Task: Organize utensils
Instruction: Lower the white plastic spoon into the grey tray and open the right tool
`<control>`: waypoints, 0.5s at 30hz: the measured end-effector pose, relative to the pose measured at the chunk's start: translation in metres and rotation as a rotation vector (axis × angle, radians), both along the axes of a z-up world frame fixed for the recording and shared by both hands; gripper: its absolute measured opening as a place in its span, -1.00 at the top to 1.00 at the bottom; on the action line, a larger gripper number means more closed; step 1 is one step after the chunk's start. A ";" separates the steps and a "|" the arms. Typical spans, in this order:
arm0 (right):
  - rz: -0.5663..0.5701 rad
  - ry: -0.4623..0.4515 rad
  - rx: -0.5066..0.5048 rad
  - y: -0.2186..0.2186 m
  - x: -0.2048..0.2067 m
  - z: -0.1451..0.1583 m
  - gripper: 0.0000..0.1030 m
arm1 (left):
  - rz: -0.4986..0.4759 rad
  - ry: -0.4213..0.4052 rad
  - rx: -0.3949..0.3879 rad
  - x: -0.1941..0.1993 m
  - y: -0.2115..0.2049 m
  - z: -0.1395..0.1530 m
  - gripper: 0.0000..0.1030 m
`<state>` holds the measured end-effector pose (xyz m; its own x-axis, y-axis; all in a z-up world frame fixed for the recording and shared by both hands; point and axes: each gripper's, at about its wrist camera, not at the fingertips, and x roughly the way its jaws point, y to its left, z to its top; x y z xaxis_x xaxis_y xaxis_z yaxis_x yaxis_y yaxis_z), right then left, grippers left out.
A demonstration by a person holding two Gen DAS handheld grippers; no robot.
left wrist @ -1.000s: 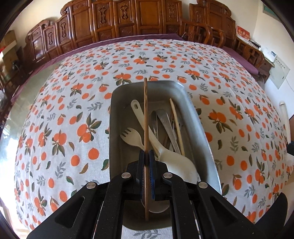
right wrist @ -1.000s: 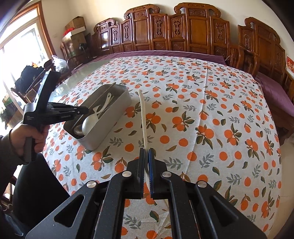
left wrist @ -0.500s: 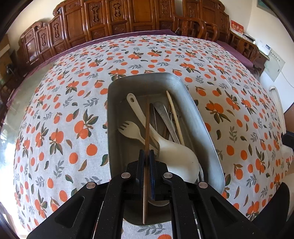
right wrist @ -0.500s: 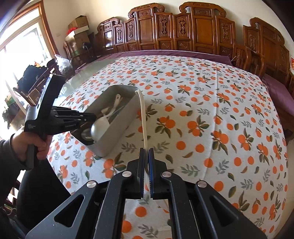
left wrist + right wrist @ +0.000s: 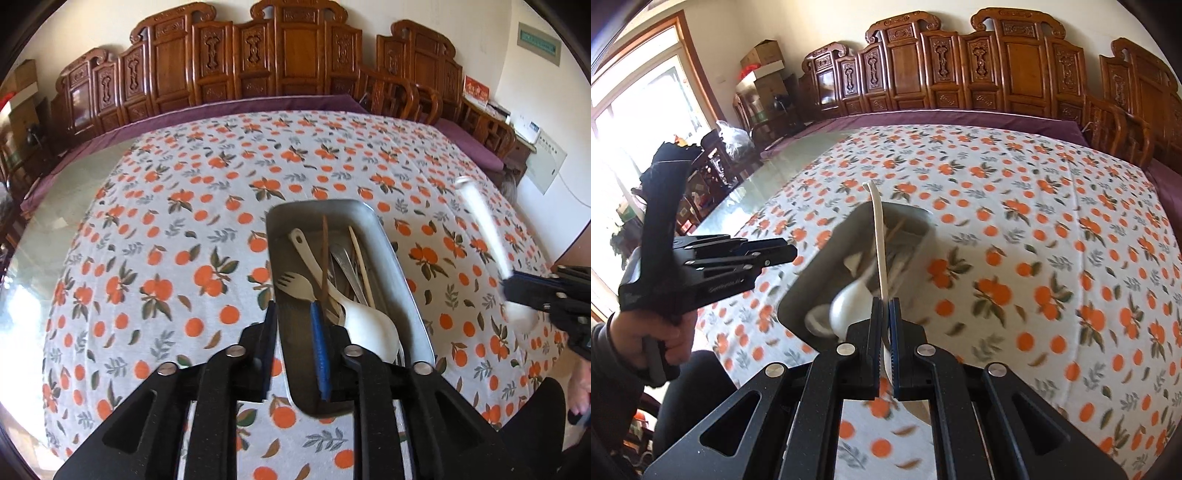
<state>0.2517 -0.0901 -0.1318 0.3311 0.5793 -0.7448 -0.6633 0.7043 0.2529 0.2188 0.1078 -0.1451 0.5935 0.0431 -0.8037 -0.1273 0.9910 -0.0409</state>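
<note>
A metal tray (image 5: pixel 400 273) on the orange-print tablecloth holds a white spoon (image 5: pixel 364 326), a white fork (image 5: pixel 297 284), metal utensils and chopsticks. A dark brown chopstick (image 5: pixel 324 254) lies in it, just ahead of my left gripper (image 5: pixel 293 317), which is open and empty over the tray's near end. My right gripper (image 5: pixel 885 310) is shut on a white spoon (image 5: pixel 879 236), held just right of the tray (image 5: pixel 812 280); it also shows in the left wrist view (image 5: pixel 484 229). The left gripper shows in the right wrist view (image 5: pixel 768 254).
The tablecloth (image 5: pixel 166 229) covers a large table with bare glass at its left edge (image 5: pixel 48 206). Carved wooden chairs (image 5: pixel 258 66) line the far side. Boxes and clutter (image 5: pixel 757 77) stand by the window at the left.
My left gripper has opened and let the dark chopstick drop into the tray. My right gripper has carried the white spoon leftward, up to the tray.
</note>
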 end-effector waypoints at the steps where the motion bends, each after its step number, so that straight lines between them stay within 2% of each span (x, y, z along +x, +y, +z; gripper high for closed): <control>1: 0.003 0.001 0.000 0.006 0.000 0.000 0.90 | 0.000 -0.009 0.003 -0.003 0.002 0.004 0.44; 4: 0.012 0.009 0.003 0.023 0.000 -0.002 0.90 | -0.002 -0.030 0.007 -0.012 0.008 0.012 0.26; 6: 0.016 0.017 0.006 0.034 0.001 -0.004 0.90 | 0.001 -0.038 0.009 -0.016 0.012 0.016 -0.02; 9: 0.015 0.030 0.010 0.050 0.001 -0.008 0.90 | 0.009 -0.058 0.012 -0.023 0.019 0.022 -0.28; 15: 0.006 0.077 0.034 0.077 0.007 -0.019 0.90 | 0.031 -0.071 0.014 -0.033 0.037 0.025 -0.39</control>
